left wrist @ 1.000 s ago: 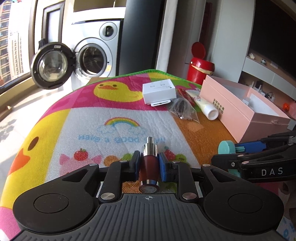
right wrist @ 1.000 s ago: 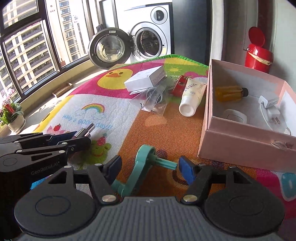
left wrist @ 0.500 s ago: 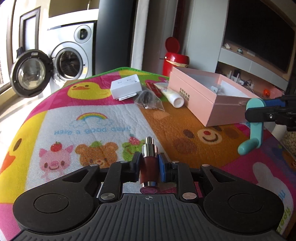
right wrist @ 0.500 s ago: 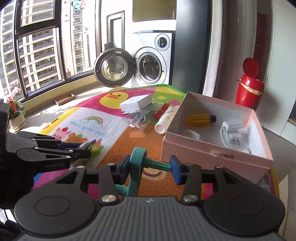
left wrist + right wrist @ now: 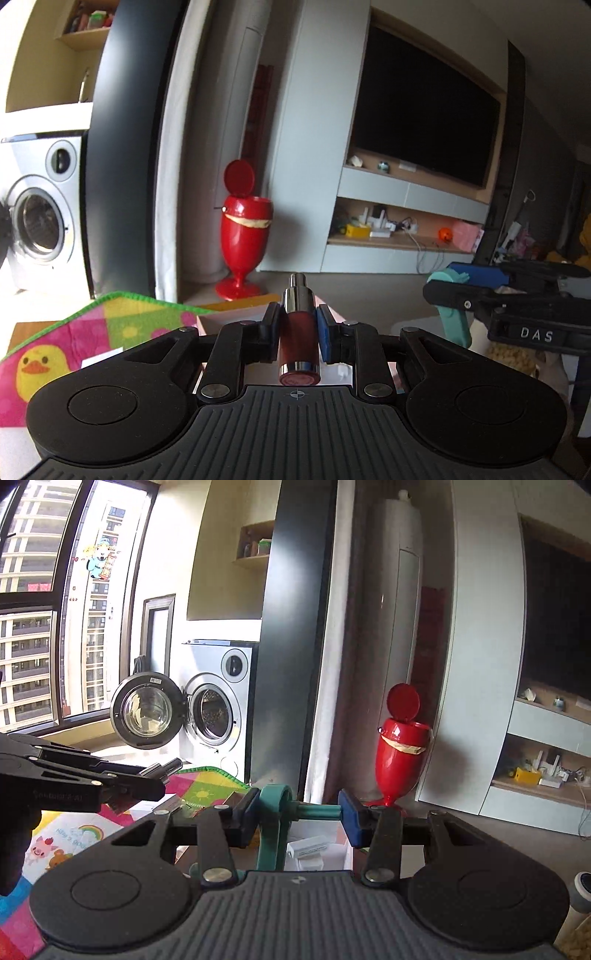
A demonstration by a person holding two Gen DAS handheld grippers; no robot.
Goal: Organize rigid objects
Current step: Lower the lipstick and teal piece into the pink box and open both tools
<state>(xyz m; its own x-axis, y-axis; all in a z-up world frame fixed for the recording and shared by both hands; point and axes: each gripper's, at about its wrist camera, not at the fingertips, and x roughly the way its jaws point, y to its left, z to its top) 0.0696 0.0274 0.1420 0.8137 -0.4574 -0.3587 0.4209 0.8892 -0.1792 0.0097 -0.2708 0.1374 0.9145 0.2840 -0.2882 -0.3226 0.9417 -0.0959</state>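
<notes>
My left gripper (image 5: pixel 298 328) is shut on a small dark red bottle (image 5: pixel 298 339) with a silver neck, held high above the mat. It also shows in the right wrist view (image 5: pixel 162 770) at the left. My right gripper (image 5: pixel 299 812) is shut on a teal crank-shaped handle (image 5: pixel 275 819), held across the jaws. It shows in the left wrist view (image 5: pixel 454 317) at the right. The pink box (image 5: pixel 229 315) lies below the left gripper, mostly hidden; a white charger (image 5: pixel 308 849) in it shows under the right gripper.
The colourful duck play mat (image 5: pixel 110 325) covers the table at lower left. A white box (image 5: pixel 155 806) lies on the mat. A red bin (image 5: pixel 245 236) stands on the floor beyond. A washing machine (image 5: pixel 214 716) with its door open is at the back left.
Both grippers have risen and tilted up with their objects, so the views now look across the room. The mat and pink box have dropped to the bottom of both views.
</notes>
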